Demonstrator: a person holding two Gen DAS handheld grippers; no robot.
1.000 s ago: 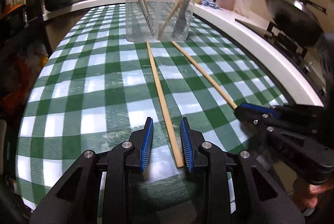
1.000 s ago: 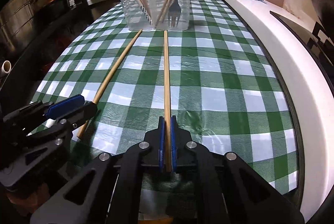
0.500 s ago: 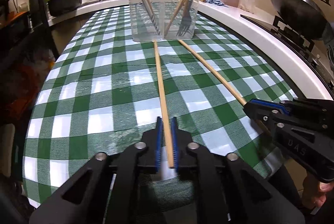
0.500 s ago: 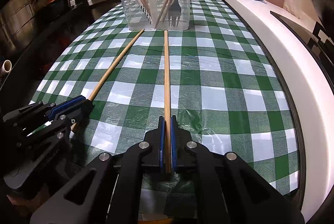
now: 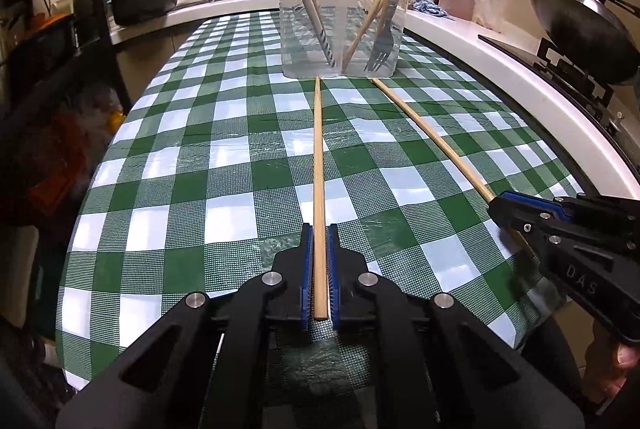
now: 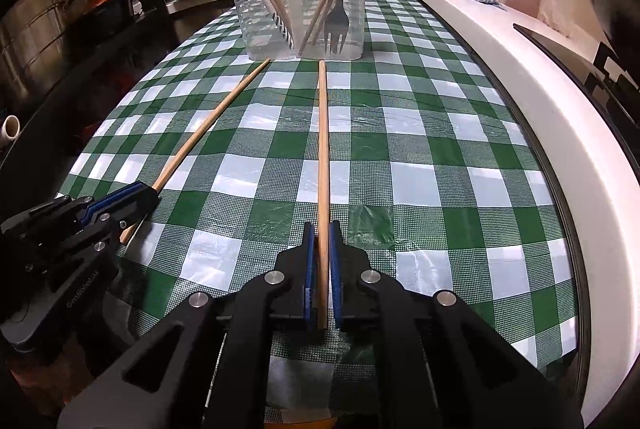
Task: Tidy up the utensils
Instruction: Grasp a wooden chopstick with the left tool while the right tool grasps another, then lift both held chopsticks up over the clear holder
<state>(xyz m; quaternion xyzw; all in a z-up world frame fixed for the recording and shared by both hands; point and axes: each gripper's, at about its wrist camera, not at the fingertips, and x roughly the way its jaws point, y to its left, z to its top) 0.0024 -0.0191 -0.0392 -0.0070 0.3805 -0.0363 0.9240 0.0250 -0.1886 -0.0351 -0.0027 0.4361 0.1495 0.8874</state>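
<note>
Pinching one chopstick (image 5: 318,189) in my left gripper (image 5: 319,269) and another chopstick (image 6: 322,165) in my right gripper (image 6: 322,269), with open cloth (image 5: 224,165) up to the tub (image 5: 342,9).

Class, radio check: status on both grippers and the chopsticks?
Left hand-held gripper shut on left chopstick. Right hand-held gripper shut on right chopstick. Clear container ahead, path unobstructed.

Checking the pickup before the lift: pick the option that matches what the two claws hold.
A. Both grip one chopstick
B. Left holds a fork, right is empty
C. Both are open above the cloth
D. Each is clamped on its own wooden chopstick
D: the left claw pinches one chopstick, and the right claw pinches the other chopstick.
</note>
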